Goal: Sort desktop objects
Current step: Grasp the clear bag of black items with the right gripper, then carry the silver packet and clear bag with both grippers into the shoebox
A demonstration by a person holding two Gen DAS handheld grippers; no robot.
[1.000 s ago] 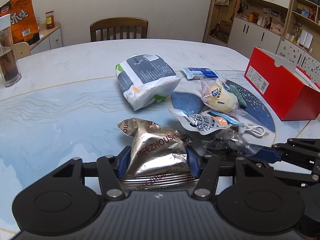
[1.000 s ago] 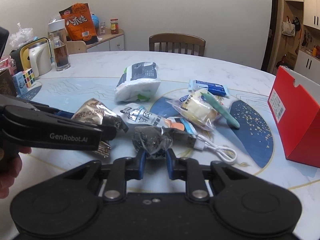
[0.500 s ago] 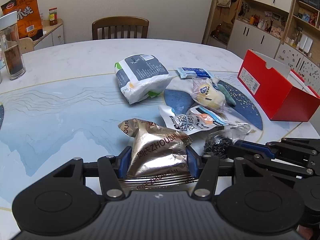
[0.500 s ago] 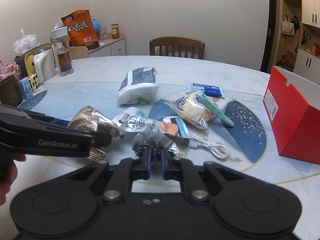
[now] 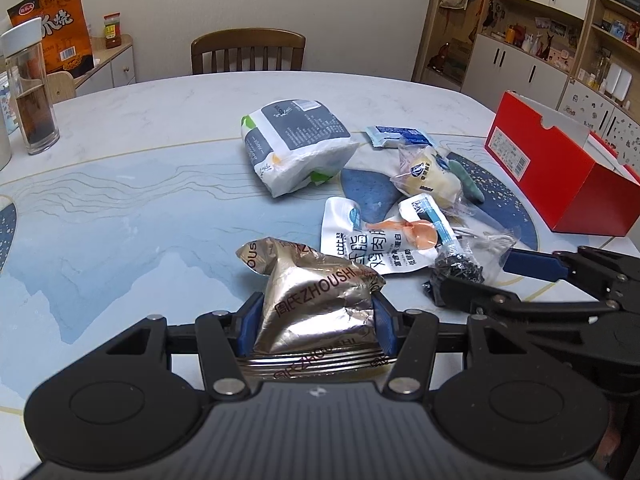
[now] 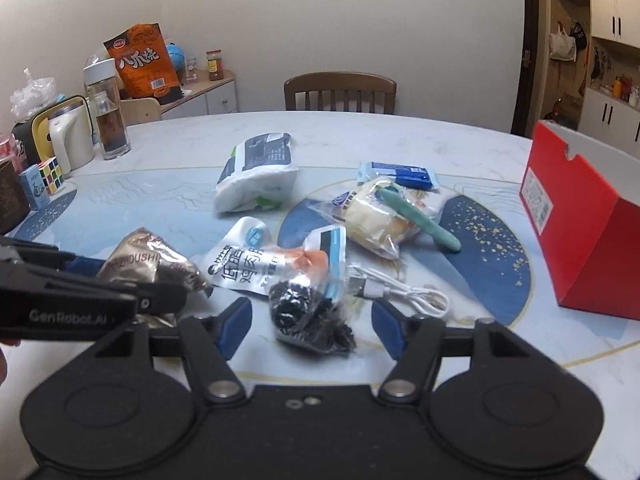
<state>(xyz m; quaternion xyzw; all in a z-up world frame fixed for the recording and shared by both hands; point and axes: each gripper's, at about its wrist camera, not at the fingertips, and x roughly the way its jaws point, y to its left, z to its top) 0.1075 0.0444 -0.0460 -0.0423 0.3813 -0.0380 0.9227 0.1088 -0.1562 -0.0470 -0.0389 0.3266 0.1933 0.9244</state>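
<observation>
My left gripper [image 5: 316, 318] is shut on a silver foil snack packet [image 5: 316, 292], which fills the gap between its blue pads just above the table. In the right wrist view that packet [image 6: 148, 256] shows at the left behind the left gripper's fingers [image 6: 120, 292]. The jaws of my right gripper [image 6: 311, 320] are opening. A small clear bag of black pieces [image 6: 308, 316] lies between them on the table, and neither pad presses it. In the left wrist view this bag [image 5: 456, 268] lies by the right gripper's fingers [image 5: 532, 264].
A white pouch [image 5: 360, 248], wrapped bread [image 5: 428, 176], a green stick [image 5: 466, 182], a blue packet [image 5: 400, 136], a grey-white bag [image 5: 296, 140] and a white cable [image 6: 404, 292] lie mid-table. A red box [image 5: 560, 168] stands right; a bottle [image 5: 32, 96] left.
The right gripper first squeezed tight on the bag of black pieces, then spread its jaws wide and let it go. The left gripper kept its hold on the foil packet.
</observation>
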